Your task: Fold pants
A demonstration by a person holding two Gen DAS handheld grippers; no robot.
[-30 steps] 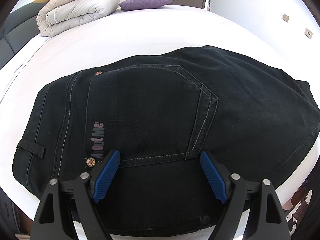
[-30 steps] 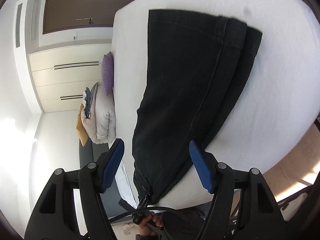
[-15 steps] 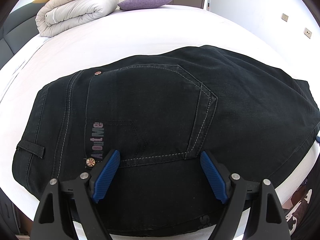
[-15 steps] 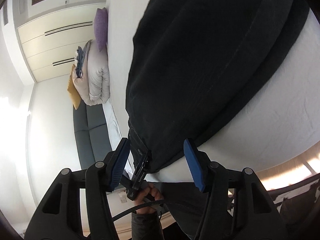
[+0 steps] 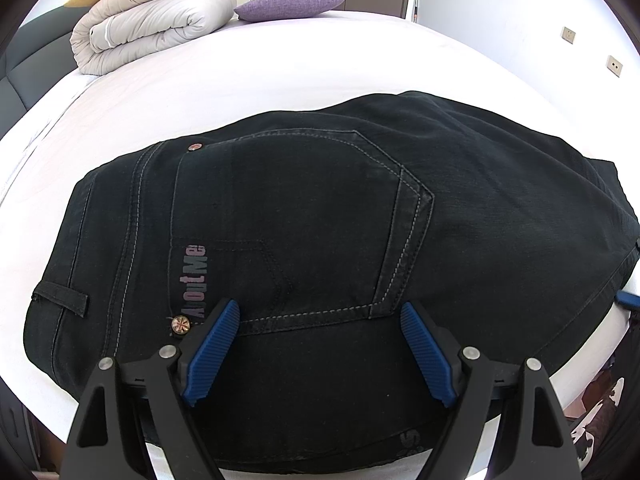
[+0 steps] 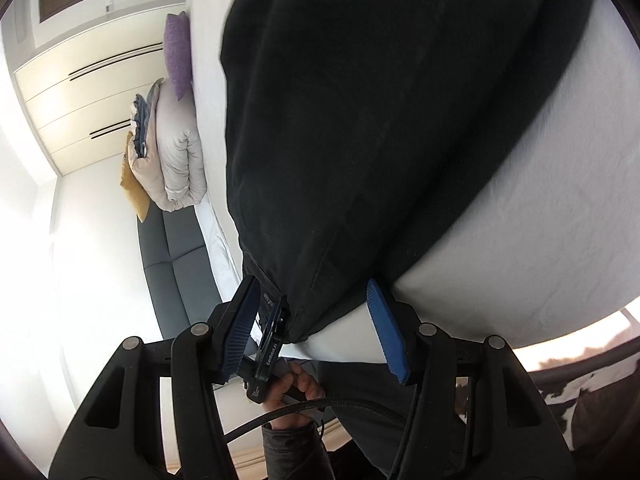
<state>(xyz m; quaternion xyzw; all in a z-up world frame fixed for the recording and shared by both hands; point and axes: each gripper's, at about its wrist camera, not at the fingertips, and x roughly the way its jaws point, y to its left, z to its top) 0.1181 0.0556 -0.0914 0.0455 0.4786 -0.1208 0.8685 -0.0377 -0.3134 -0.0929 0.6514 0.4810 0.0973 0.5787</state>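
In the left wrist view, the black pants [image 5: 320, 220] lie spread on the white bed [image 5: 280, 68], back side up with a stitched pocket [image 5: 304, 224] and a printed label showing, and the waist end toward the left of the picture, where a belt loop [image 5: 60, 296] sits near the edge. The cloth looks doubled lengthwise, since only 1 pocket shows, so a first fold seems done, though that is a judgement. The left gripper [image 5: 320, 348] hangs just over the cloth below the pocket, its blue pads wide apart and pinching nothing. A folded duvet [image 5: 156, 28] and a purple pillow [image 5: 288, 2] rest at the far end of the bed, well apart from the pants. In the right wrist view, the picture is turned on its side: the pants [image 6: 380, 120] run away from the camera along the bed [image 6: 540, 220], and their near edge lies at the mattress edge between the pads of the right gripper [image 6: 312, 328]. Its jaws have just been closing, yet the pads stand clear of the cloth on both sides, so nothing is gripped. Below, a hand [image 6: 296, 392] holds the other tool. The crosswise folds are, by my reading, all left to do.
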